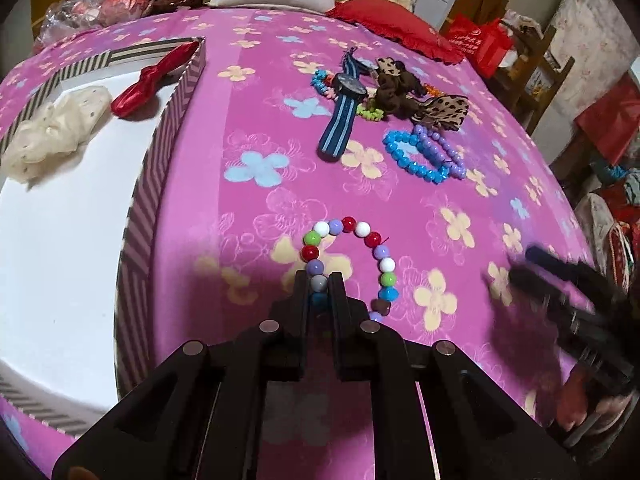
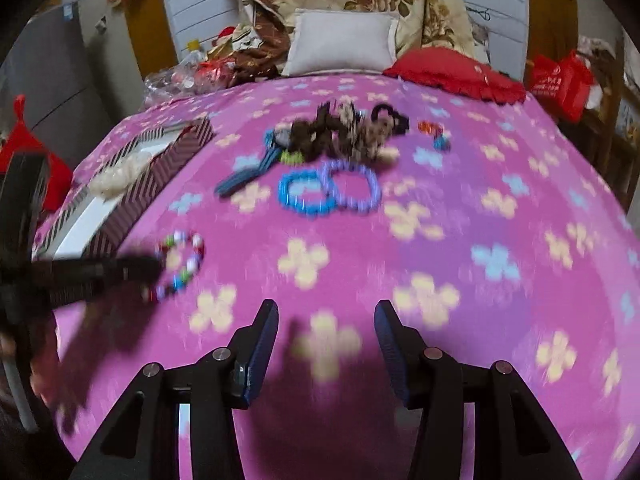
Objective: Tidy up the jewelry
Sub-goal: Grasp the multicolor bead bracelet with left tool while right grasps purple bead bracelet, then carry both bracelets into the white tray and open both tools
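- A bed [image 1: 248, 92] under a pink flowered cover carries the lot.
- A striped box [image 1: 156, 184] sits at its left side.
- A bracelet of mixed beads [image 1: 352, 256] lies near the front.
- Blue bracelet [image 1: 404, 160] and purple bracelet [image 1: 440, 148] overlap, mid-bed.
- A blue striped watch [image 1: 344, 108] lies beside brown hair ties [image 1: 400, 88].
- White pillow [image 2: 340, 42] and red cushion [image 2: 452, 72] rest at the head.

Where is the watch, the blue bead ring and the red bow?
watch [image 1: 351, 85]: left wrist view, on its dark round face.
blue bead ring [image 1: 404, 160]: left wrist view, on its near-left beads.
red bow [image 1: 146, 82]: left wrist view, on its pinched middle, inside the box.
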`<state>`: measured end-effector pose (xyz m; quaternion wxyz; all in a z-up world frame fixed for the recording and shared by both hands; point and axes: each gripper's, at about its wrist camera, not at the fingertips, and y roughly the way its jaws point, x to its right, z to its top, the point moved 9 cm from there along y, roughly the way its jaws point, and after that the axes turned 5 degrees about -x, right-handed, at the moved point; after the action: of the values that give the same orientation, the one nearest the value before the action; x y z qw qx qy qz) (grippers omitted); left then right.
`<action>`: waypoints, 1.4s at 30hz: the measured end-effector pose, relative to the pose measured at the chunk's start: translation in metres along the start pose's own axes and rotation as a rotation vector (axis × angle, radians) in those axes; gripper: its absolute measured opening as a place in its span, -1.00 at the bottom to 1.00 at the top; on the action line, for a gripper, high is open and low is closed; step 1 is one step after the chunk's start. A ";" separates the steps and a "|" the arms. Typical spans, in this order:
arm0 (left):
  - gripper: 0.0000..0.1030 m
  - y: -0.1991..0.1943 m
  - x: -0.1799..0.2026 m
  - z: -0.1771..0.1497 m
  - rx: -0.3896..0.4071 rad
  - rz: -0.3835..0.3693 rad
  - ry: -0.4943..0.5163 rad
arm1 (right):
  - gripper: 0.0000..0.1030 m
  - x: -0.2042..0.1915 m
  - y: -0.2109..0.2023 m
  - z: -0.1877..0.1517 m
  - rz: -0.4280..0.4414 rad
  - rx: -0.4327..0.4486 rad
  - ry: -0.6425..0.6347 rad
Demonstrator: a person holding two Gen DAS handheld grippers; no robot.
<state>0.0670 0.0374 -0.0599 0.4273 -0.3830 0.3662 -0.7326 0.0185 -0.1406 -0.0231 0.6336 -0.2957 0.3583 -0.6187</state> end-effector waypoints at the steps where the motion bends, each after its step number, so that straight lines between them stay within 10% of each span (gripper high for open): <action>1: -0.85 0.000 0.000 0.000 0.008 -0.010 -0.003 | -0.07 0.003 0.002 0.010 -0.013 0.003 0.017; 14: -0.83 -0.002 -0.004 0.000 0.029 -0.128 -0.034 | -0.31 -0.009 0.084 0.092 0.003 -0.126 0.145; 22: -0.83 -0.001 -0.002 0.001 0.037 -0.129 -0.027 | -0.83 0.017 0.111 0.097 0.089 -0.172 0.354; 42: -0.85 -0.106 -0.016 0.022 0.224 -0.246 -0.062 | -0.83 -0.055 -0.002 0.111 0.177 -0.048 0.211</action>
<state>0.0546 0.0862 0.0376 0.3852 -0.3972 0.2193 -0.8036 0.1096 -0.0940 0.0465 0.6375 -0.2113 0.4621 -0.5792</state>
